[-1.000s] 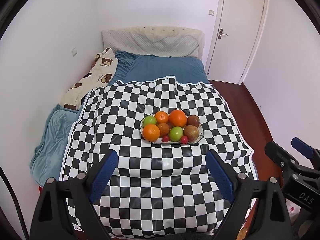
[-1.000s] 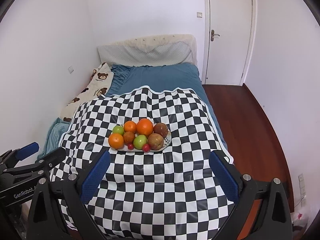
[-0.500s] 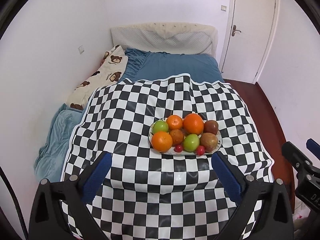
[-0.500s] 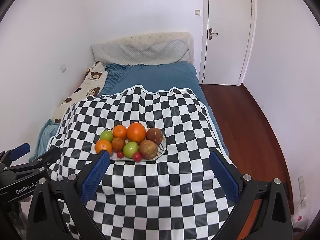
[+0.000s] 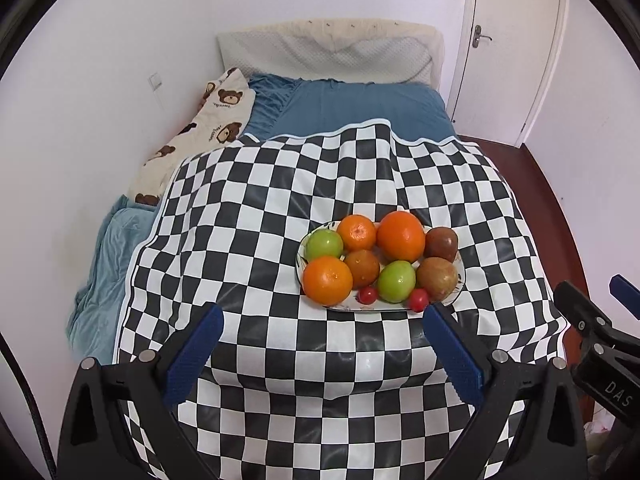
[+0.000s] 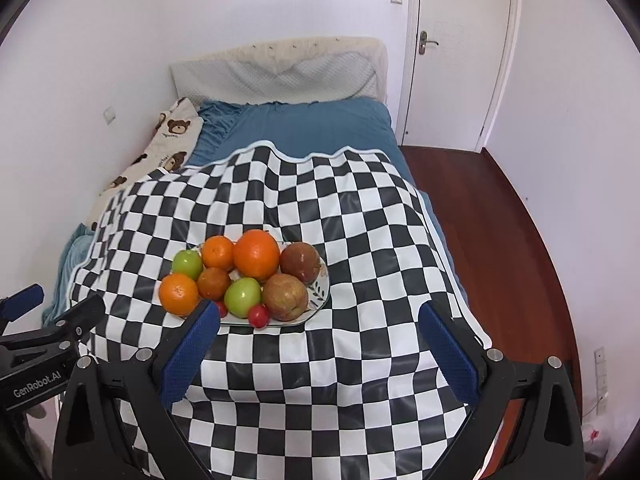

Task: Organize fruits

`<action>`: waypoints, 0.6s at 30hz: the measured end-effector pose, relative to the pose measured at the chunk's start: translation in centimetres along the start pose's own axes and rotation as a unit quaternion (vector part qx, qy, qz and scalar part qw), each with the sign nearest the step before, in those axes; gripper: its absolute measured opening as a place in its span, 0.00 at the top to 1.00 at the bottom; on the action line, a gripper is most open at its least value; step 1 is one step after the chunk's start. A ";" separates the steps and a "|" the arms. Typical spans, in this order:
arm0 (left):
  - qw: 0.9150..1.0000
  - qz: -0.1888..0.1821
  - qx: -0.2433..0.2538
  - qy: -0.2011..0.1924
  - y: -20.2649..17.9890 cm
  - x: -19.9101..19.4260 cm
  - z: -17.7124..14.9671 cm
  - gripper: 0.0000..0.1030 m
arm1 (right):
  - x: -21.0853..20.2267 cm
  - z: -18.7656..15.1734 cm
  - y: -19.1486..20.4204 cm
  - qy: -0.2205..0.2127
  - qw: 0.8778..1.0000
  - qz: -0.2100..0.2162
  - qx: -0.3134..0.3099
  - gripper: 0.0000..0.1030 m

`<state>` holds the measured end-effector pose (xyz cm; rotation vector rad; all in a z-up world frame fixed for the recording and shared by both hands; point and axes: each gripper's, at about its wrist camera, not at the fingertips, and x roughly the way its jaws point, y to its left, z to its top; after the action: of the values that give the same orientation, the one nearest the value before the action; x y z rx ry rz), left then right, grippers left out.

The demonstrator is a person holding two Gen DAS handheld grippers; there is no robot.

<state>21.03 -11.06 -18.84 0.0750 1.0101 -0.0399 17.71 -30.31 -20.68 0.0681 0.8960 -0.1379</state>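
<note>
A white oval plate [image 5: 461,280] [image 6: 320,292] on the checkered cloth [image 5: 280,220] [image 6: 360,220] carries a heap of fruit: several oranges [image 5: 400,236] [image 6: 256,254], two green apples [image 5: 396,282] [image 6: 242,297], two brownish-red fruits [image 5: 437,278] [image 6: 285,297] and two small red ones [image 5: 418,300] [image 6: 258,315]. My left gripper [image 5: 320,322] hangs open above the cloth, just short of the plate's near edge. My right gripper [image 6: 316,322] is open too, with nothing between its fingers; its left fingertip overlaps the plate's near left edge in view.
The cloth lies over a bed with a blue sheet [image 5: 352,108], a bear-print pillow [image 5: 200,132] at the left wall and a padded headboard [image 5: 328,52]. A white door [image 6: 456,52] and wooden floor [image 6: 500,220] lie to the right.
Both grippers have come down and forward toward the plate, so the fruit looks larger and nearer. The left jaws have spread a little wider. No fruit has shifted.
</note>
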 end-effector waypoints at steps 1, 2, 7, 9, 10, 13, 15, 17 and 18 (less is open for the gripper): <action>1.000 0.000 0.001 0.000 0.0 0.1 0.0 0.01 | 0.2 0.0 0.0 0.002 1.000 0.001 0.001 0.02; 1.000 0.000 0.002 0.000 -0.1 0.2 0.0 0.01 | 0.5 0.0 0.0 0.005 1.000 0.000 0.000 0.02; 1.000 -0.003 0.002 0.004 -0.1 0.5 0.2 0.01 | 1.1 -0.2 0.0 0.010 1.000 -0.003 0.001 0.02; 1.000 -0.004 0.003 0.005 -0.1 0.6 0.2 0.01 | 1.3 -0.3 0.0 0.013 1.000 -0.003 0.003 0.02; 1.000 -0.004 0.002 0.006 0.0 0.6 0.2 0.01 | 1.4 -0.3 0.0 0.014 1.000 -0.003 0.005 0.02; 1.000 -0.005 0.000 0.008 0.1 0.8 0.2 0.01 | 1.4 -0.3 0.0 0.014 1.000 -0.003 0.005 0.02; 1.000 -0.007 -0.002 0.010 0.2 0.8 0.1 0.01 | 1.5 -0.3 0.0 0.014 1.000 -0.001 0.005 0.02; 1.000 -0.006 -0.003 0.009 0.2 0.9 0.1 0.01 | 1.5 -0.3 -0.1 0.015 1.000 -0.002 0.005 0.02; 1.000 -0.007 -0.003 0.009 0.2 0.8 0.0 0.01 | 1.5 -0.3 -0.1 0.013 1.000 -0.001 0.005 0.02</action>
<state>21.51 -10.85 -19.49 0.0623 1.0289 -0.0490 18.39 -30.51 -22.01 0.0794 0.9221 -0.1439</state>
